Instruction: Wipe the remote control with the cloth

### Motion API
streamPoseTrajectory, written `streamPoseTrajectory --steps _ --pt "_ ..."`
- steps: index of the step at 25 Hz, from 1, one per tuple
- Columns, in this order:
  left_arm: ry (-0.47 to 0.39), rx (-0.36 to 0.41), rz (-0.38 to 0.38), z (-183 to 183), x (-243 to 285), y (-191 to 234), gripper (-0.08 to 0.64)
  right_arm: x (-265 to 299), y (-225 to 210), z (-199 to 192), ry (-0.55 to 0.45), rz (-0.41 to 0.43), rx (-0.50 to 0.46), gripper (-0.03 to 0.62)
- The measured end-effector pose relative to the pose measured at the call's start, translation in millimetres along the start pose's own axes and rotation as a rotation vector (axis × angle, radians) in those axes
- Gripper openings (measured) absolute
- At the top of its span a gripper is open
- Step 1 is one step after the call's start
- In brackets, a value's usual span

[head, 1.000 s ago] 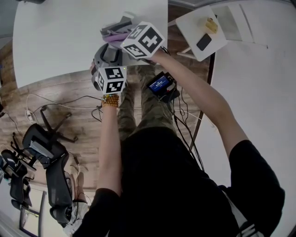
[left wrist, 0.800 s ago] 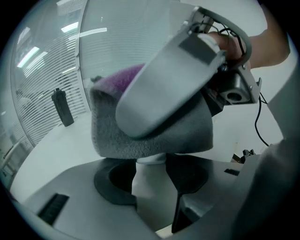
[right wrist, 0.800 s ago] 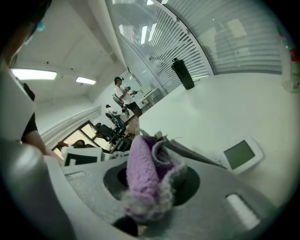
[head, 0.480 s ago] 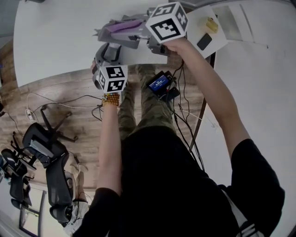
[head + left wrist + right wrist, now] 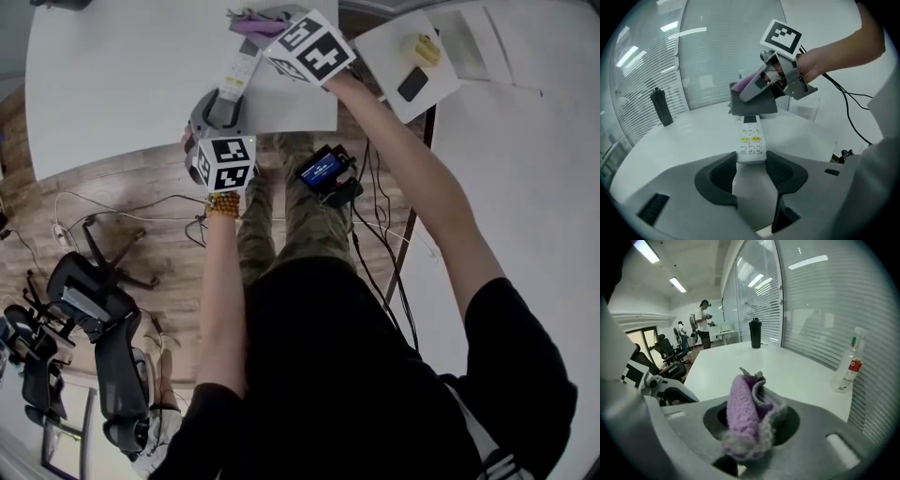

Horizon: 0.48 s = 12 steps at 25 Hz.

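Note:
A white remote control (image 5: pixel 238 71) (image 5: pixel 750 140) lies out over the white table (image 5: pixel 112 75), its near end between the pads of my left gripper (image 5: pixel 225 101) (image 5: pixel 751 161), which is shut on it. My right gripper (image 5: pixel 261 22) (image 5: pixel 750 423) is shut on a purple and grey cloth (image 5: pixel 746 414) (image 5: pixel 255 19). In the left gripper view the cloth (image 5: pixel 752 104) hangs at the remote's far end, under the right gripper (image 5: pixel 752 91). Whether the cloth touches the remote I cannot tell.
A black bottle (image 5: pixel 755 333) (image 5: pixel 662 107) and a clear spray bottle (image 5: pixel 848 364) stand farther back on the table. A small white side table (image 5: pixel 389 47) at the right carries a yellow item (image 5: pixel 428 49) and a black one (image 5: pixel 412 84). Office chairs (image 5: pixel 89 300) and cables lie on the floor at the left.
My right gripper has carried the cloth from near the left gripper up along the remote to its far end and has rolled. The left gripper and the remote have stayed still.

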<state>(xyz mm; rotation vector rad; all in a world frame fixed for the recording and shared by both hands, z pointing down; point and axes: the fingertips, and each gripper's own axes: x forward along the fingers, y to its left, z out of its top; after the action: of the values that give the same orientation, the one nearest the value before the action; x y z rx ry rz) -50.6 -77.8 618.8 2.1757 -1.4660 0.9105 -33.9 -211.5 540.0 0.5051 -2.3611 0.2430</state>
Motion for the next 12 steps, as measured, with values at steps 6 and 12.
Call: streamPoseTrajectory --steps 6,12 --pt "0.006 -0.013 -0.01 -1 0 0 0.206 22 29 -25 0.098 0.068 0.065 0.069" --pt "0.01 -0.014 -0.015 -1 -3 0 0.206 21 66 -25 0.145 0.161 0.073 0.069"
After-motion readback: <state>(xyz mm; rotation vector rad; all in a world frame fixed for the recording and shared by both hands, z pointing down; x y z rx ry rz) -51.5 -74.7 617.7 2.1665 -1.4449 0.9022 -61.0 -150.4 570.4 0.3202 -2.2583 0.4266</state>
